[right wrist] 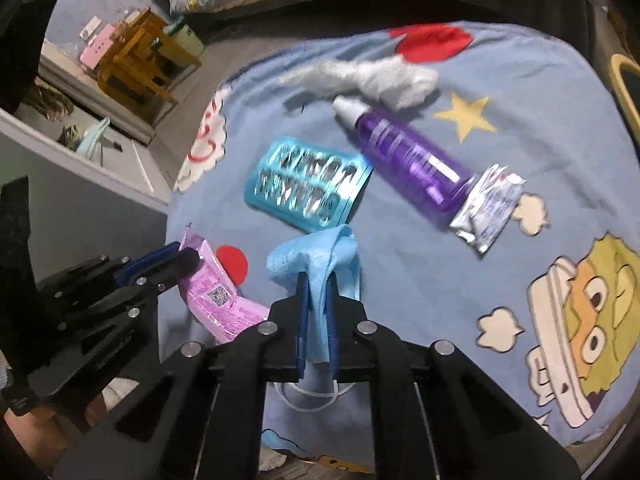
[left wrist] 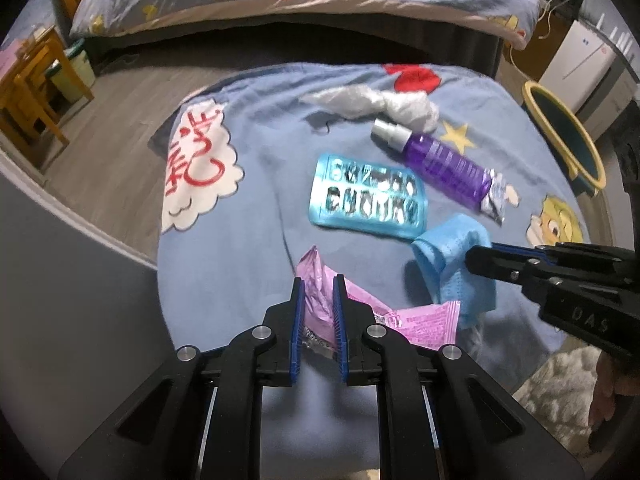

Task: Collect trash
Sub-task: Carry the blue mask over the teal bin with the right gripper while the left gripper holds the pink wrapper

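Six items of trash lie on the blue cartoon-print cloth [left wrist: 248, 240]: one pink wrapper, one blue face mask, one blue blister pack, one purple spray bottle, one silver foil sachet and one white crumpled plastic bag. Two grippers are in view, one per hand.

Left gripper [left wrist: 319, 312]: the jaws are clamped on the pink wrapper [left wrist: 416, 322]. The pinched end of the wrapper stands up between the blue pads; the rest runs out to the right of the jaws, long axis lying roughly across the view, its printed face up.

Right gripper [right wrist: 317, 304]: the jaws are clamped on the blue face mask [right wrist: 316, 256]. The mask is bunched into a fold that rises ahead of the fingertips; its long axis runs along the fingers. A white ear loop [right wrist: 308, 402] hangs below the jaws, near the gripper body.

Blue blister pack [left wrist: 368, 196]: flat on the cloth, directly ahead of the left jaws and well apart from them. It carries two rows of pockets. In the left wrist view its long axis runs left to right.

Purple spray bottle [right wrist: 408, 160]: lying on its side, ahead and to the right of the right jaws. Its long axis runs diagonally, white cap pointing away and to the left, base toward the right.

Silver foil sachet [right wrist: 488, 208]: touching the base end of the bottle.

White crumpled plastic bag [right wrist: 372, 76]: farthest from both jaws, just beyond the bottle cap.
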